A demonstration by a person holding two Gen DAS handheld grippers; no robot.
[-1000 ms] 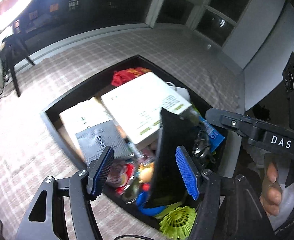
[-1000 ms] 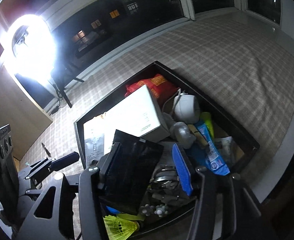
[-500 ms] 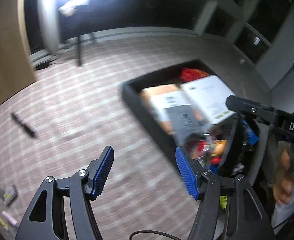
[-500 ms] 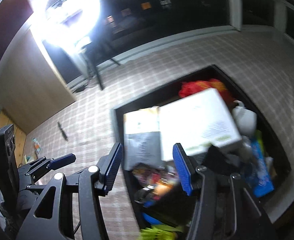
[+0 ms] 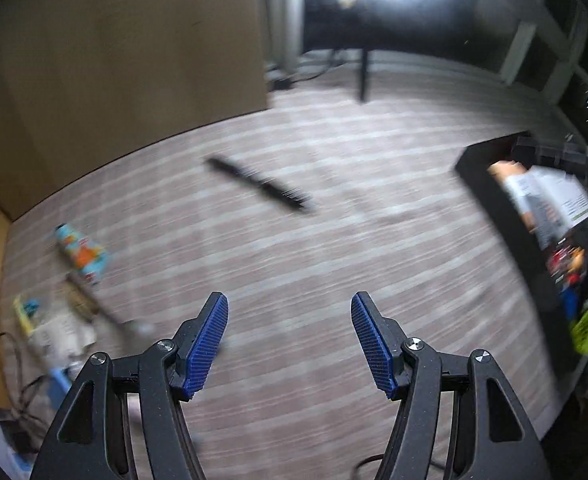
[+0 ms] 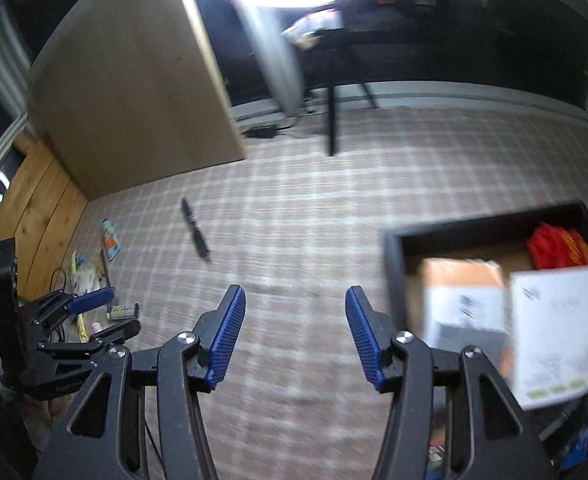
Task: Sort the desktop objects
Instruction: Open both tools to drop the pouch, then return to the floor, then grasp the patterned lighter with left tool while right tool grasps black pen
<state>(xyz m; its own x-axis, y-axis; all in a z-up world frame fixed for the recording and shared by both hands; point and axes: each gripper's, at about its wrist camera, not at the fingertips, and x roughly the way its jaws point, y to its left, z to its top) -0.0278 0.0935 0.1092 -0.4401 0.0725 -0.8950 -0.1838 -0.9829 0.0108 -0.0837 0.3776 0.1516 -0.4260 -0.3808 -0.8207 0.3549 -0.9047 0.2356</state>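
Black comb (image 5: pixel 258 185) on checked cloth (image 5: pixel 334 264), ahead of fingers (image 5: pixel 207 342), apart.

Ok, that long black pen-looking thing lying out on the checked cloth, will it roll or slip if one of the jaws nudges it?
The black pen-like object looks slim and rigid, so it would probably lift without flopping. If round, it may roll on the checked cloth when nudged sideways, though the fabric should damp that. It looks light, but blur hides its surface.
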